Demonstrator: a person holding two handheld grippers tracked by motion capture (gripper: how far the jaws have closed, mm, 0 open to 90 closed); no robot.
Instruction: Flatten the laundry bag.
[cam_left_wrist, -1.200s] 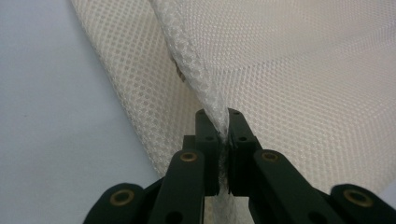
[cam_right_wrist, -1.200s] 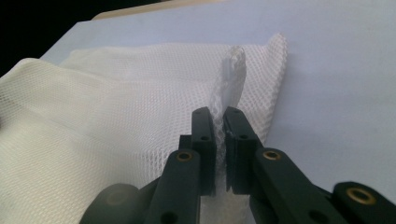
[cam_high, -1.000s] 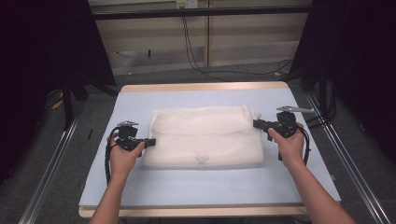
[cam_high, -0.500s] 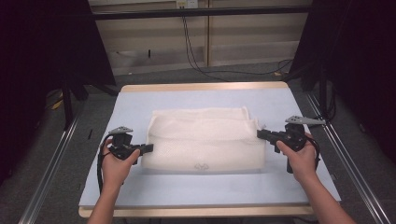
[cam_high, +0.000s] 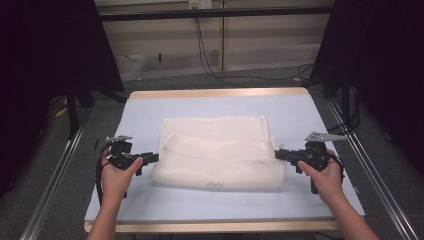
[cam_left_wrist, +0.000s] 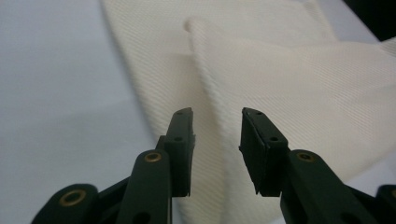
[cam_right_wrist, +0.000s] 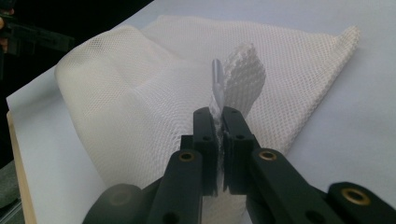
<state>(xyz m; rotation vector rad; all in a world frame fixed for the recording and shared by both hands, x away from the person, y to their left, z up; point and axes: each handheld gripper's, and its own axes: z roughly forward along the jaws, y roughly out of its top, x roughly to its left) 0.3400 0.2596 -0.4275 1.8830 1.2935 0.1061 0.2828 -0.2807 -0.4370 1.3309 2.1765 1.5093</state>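
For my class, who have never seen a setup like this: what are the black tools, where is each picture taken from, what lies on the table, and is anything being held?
No robot is here. A person holds a hand tool with two black jaws in each hand: the left gripper and the right gripper. The wide picture comes from a fixed camera above the person's side of the table, looking forward and down, so the forearms enter from the bottom. The two close pictures come from small cameras riding on each gripper, looking along its jaws. On the table lies a pale blue sheet, and on it a folded white mesh cloth. In the right gripper view the jaws are shut on a pinched-up bit of the cloth's edge. In the left gripper view the jaws stand apart over the cloth, gripping nothing.
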